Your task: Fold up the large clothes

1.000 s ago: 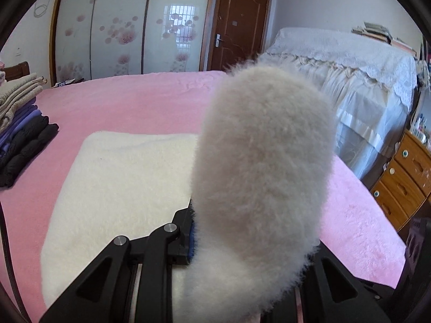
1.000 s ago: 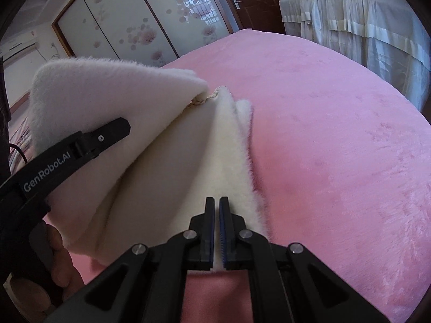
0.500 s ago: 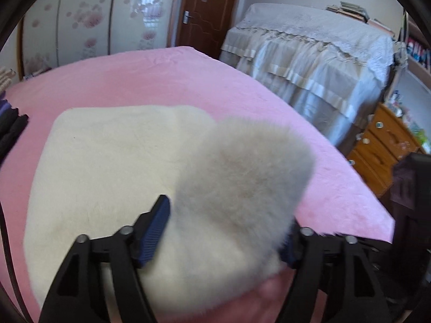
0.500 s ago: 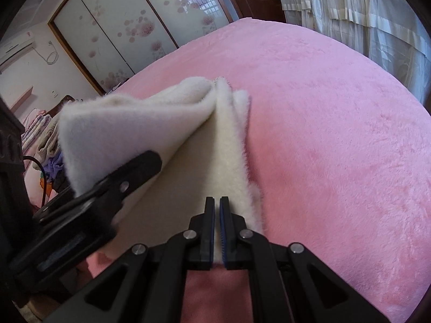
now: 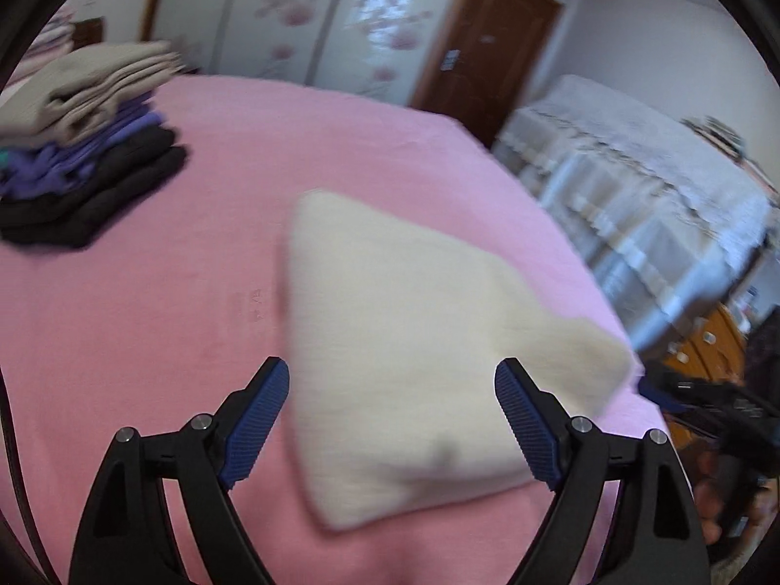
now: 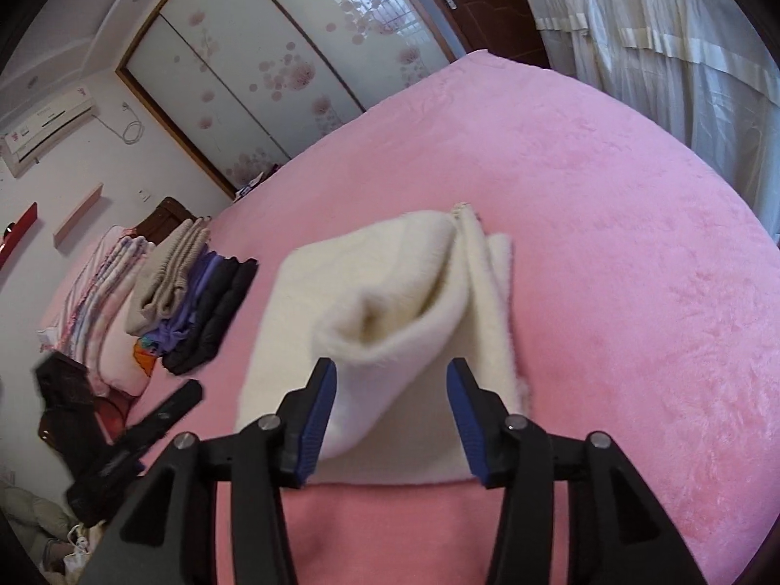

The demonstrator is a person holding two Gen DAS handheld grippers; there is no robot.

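**Mia:** On the pink bed (image 5: 341,156), in the left wrist view, I see a fluffy white garment (image 5: 409,351). It lies folded flat, a bit like a pillow with one corner sticking out to the right. The picture is blurry here.

**Ben:** What is the left claw (image 5: 392,421) doing?

**Mia:** Its two blue pads are far apart. It holds nothing, and the garment lies just past them. A pile of folded clothes (image 5: 83,156) sits well apart, far to the left. It has tan, purple and black ones.

**Ben:** And the right wrist view?

**Mia:** The same fluffy white garment (image 6: 390,321) is in the middle of the pink bed (image 6: 609,243). Its top layer puffs up in a fat roll and has not lain flat. The right claw (image 6: 392,419) is wide too. The roll's near end pokes between its pads, but they are not squeezing it.

**Ben:** How will it feel to move?

**Mia:** Soft, thick and floppy, I think, and light. It will sag and spring back up. I would grab it by a corner or the folded edge, with all the layers together, so it does not fall open.
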